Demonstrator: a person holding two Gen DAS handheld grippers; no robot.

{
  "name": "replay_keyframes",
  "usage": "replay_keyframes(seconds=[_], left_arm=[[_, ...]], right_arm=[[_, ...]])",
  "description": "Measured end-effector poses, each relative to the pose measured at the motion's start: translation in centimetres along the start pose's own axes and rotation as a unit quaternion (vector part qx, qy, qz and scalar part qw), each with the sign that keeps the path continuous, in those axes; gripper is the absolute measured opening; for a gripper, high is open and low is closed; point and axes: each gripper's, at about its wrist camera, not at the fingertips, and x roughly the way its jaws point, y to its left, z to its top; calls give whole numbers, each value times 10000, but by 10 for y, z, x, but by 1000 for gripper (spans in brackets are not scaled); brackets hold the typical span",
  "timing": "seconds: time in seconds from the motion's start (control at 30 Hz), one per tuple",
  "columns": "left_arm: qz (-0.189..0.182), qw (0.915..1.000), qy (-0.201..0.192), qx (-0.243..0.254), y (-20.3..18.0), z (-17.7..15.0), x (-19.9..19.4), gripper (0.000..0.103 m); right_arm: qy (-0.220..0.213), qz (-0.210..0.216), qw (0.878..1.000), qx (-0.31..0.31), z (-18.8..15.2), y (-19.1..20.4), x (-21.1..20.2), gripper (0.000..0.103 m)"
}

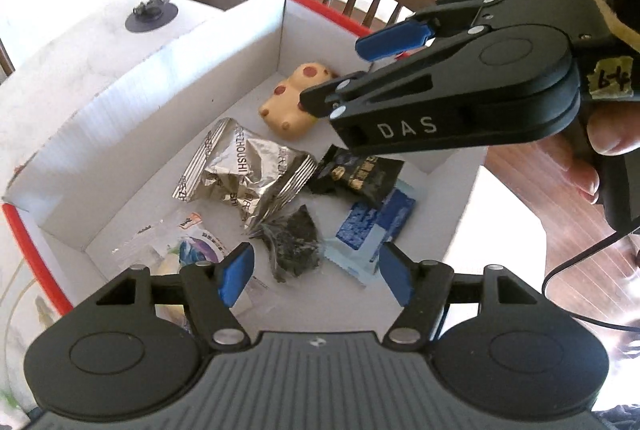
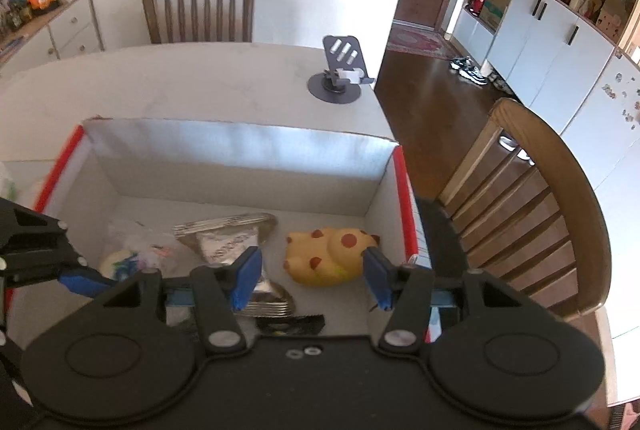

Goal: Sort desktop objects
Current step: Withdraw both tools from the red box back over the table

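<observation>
The right hand-held gripper (image 1: 348,70) reads "DAS"; silver packet (image 1: 244,170) perhaps "HOUSHI".

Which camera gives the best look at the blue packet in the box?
The left wrist view. There the blue packet lies in full sight on the box floor beside the black packet. The right wrist view does not show it; the right gripper body hides that part of the floor.

Bright daylight, both views — the table (image 1: 60,78) top is blown out near white toward its far edge. Soft shadow inside the box (image 2: 240,166) under its far wall. Strong fisheye bending at frame edges; slight blur on close black parts.
</observation>
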Motion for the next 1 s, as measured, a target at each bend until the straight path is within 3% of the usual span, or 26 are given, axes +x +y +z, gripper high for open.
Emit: replay_keyframes(seconds=[0.27,0.33,0.53,0.87,1.0], left_arm=[[56,9995,-314,-5,-8,-11,-33,75],[70,9993,-379,-8,-9,-15,-40,75],[91,9983,-553,-126,-11,-29,-58,76],[107,9959,-853,-284,-11,-60,-88,83],[135,9942,-988,-414,-8,-71,-98,87]], right_arm=[[-166,335,9992,135,-6,4,-33,59],[-218,407,9988,168,-8,6,-42,65],[-362,503,9978,227,-13,14,-61,68],[-518,646,9956,448,-27,26,-77,72],[-488,704,9952,479,-34,33,-79,79]])
